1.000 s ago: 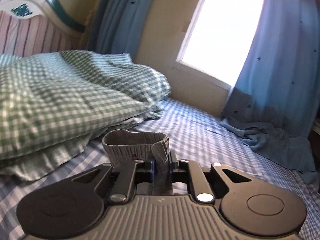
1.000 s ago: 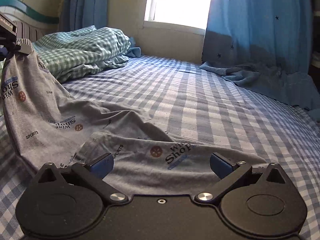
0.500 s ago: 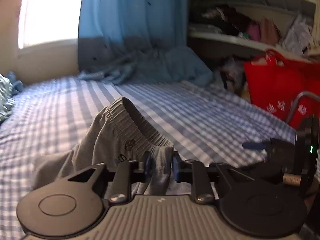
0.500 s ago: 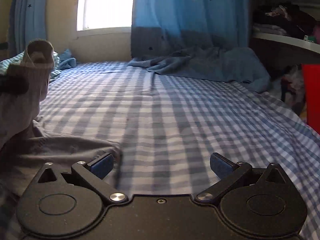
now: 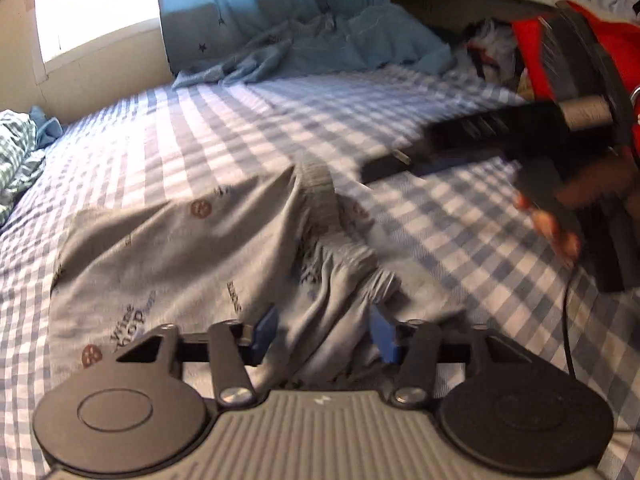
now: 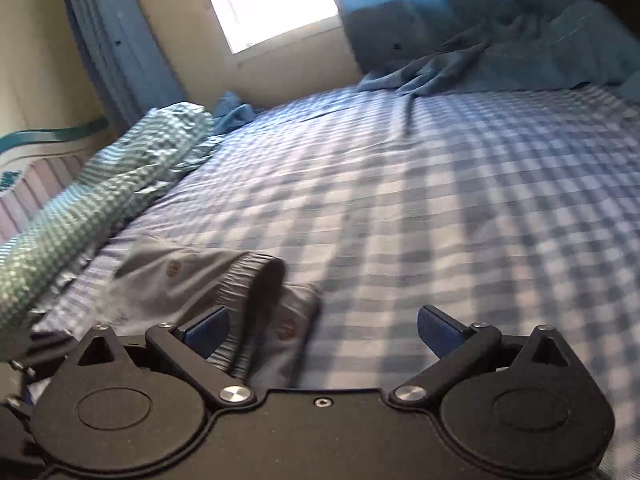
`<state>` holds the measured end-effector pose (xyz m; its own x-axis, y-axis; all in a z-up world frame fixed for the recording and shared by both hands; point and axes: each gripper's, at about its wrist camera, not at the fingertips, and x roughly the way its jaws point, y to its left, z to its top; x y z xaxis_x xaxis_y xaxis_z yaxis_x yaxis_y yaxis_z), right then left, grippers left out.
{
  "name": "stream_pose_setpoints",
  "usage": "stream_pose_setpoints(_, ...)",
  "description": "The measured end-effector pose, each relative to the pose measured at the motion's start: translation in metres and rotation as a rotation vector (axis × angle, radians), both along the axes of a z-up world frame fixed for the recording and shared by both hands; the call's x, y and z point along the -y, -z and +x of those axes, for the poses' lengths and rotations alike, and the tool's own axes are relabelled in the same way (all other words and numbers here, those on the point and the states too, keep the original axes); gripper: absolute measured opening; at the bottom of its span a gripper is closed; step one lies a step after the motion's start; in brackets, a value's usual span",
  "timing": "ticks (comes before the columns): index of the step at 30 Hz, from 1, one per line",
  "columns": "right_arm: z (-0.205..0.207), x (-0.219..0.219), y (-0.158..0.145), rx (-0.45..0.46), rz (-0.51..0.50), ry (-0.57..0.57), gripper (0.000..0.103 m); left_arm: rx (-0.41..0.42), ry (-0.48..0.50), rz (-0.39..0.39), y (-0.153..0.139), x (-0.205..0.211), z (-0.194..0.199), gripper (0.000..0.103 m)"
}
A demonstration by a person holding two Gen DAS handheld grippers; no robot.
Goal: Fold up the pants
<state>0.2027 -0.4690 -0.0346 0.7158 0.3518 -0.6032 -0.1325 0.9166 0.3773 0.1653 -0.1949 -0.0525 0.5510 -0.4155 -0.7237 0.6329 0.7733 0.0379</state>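
Motion blur smears the pants (image 5: 172, 264) in both views; their printed lettering cannot be read apart from a few letters near the left gripper (image 5: 324, 334). That gripper's body hides the near edge of the cloth, so whether any fabric touches its fingers (image 5: 266, 330) cannot be told. To the right of the pants, the right gripper (image 5: 472, 148) and the hand (image 5: 560, 216) holding it are streaked, and the picture's edge cuts them off. In the right wrist view the waistband (image 6: 256, 284) is blurred and partly hidden behind the gripper's body.
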Motion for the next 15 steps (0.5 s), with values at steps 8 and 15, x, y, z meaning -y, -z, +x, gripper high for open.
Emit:
stream_pose_setpoints(8,0.066,-0.021,0.004,-0.037,0.083,-0.135,0.035,-0.036,-0.047,-0.028,0.003,-0.007,0.0,0.004)
stream_pose_setpoints(15,0.054,-0.016,-0.015,-0.004,0.067,-0.117,0.006,-0.03,-0.061,-0.135,-0.026,-0.024,-0.007,0.002)
